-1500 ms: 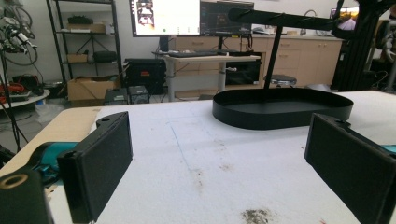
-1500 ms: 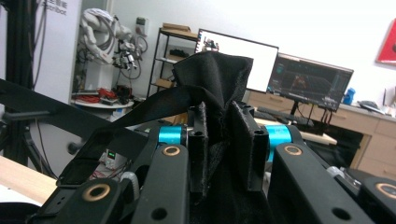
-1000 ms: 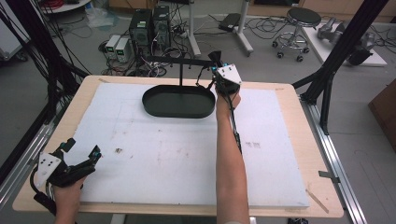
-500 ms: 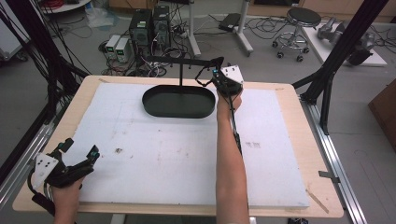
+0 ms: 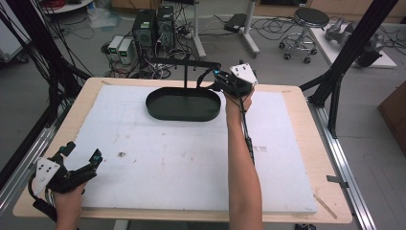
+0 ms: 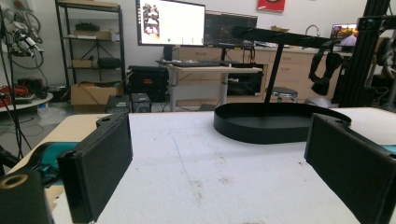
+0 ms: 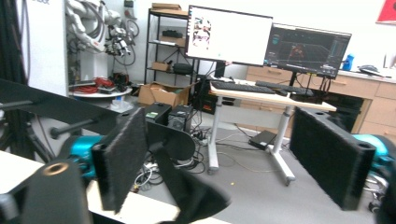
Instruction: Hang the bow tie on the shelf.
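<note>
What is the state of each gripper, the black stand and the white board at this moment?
Right gripper: open, jaws just opened, nothing between them, beside the stand's arm.
Left gripper: open, empty, low over the near left corner.
Black stand: upright, its oval base tray empty.
White board: lying flat on the table, lightly stained.

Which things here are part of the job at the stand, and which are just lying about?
In the job: black stand; dark item hanging at its arm's end; right gripper, whose jaws have just been opening, pads clear of the item.
Just about: left gripper, open and holding nothing; stool; computer towers; monitors.
</note>
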`<move>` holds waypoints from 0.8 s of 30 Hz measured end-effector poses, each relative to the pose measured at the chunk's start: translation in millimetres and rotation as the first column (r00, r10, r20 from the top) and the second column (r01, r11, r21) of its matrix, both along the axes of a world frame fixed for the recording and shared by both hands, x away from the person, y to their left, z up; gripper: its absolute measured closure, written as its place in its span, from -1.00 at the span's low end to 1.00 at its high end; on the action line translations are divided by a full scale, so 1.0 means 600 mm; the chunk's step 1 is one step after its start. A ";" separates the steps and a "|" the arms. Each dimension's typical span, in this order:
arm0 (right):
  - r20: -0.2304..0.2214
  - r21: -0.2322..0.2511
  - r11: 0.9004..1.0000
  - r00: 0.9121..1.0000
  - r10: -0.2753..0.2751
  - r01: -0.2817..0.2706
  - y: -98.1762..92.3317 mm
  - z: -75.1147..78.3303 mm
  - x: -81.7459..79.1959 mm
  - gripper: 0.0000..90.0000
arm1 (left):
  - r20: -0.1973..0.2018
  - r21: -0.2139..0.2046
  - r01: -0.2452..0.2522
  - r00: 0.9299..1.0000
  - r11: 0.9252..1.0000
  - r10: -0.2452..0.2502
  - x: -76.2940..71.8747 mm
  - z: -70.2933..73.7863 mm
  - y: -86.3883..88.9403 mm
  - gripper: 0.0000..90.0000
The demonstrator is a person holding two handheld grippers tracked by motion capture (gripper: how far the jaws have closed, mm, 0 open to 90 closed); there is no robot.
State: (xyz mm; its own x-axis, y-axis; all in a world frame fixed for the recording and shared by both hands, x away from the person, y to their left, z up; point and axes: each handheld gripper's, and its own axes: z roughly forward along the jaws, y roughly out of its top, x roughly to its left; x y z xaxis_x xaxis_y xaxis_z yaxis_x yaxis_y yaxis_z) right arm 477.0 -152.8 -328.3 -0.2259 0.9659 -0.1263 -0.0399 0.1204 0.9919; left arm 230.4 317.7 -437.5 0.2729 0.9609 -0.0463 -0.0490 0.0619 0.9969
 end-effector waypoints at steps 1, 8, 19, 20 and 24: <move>-0.002 -0.002 1.000 1.000 0.008 -0.008 -0.001 0.006 -0.005 -0.68 | 0.000 0.003 -0.004 1.000 1.000 0.004 -0.001 0.001 0.000 -0.82; -0.027 -0.032 0.999 0.999 0.038 -0.039 -0.012 0.053 -0.056 -0.75 | 0.008 0.010 -0.011 1.000 1.000 0.011 -0.002 0.006 0.000 -0.82; 0.088 0.018 1.000 0.996 0.023 -0.025 -0.080 0.091 -0.176 -0.74 | 0.026 0.004 -0.031 0.999 1.000 0.031 -0.010 0.018 0.009 -0.82; 0.099 0.017 1.000 0.995 0.021 -0.022 -0.085 0.092 -0.186 -0.74 | 0.027 0.006 -0.031 0.999 1.000 0.031 -0.010 0.019 0.009 -0.82; 0.119 0.006 1.000 0.993 0.014 -0.015 -0.105 0.087 -0.225 -0.74 | 0.033 0.015 -0.035 0.999 0.999 0.034 -0.014 0.022 0.009 -0.82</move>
State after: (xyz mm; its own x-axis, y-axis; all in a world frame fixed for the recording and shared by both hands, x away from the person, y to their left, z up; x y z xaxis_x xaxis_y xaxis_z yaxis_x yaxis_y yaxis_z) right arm 342.2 -215.8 -276.0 -0.2239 0.9635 -0.1468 -0.1598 0.1123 0.9807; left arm 222.1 322.9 -424.1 0.2409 0.9703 -0.0227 -0.0829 0.0439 0.9956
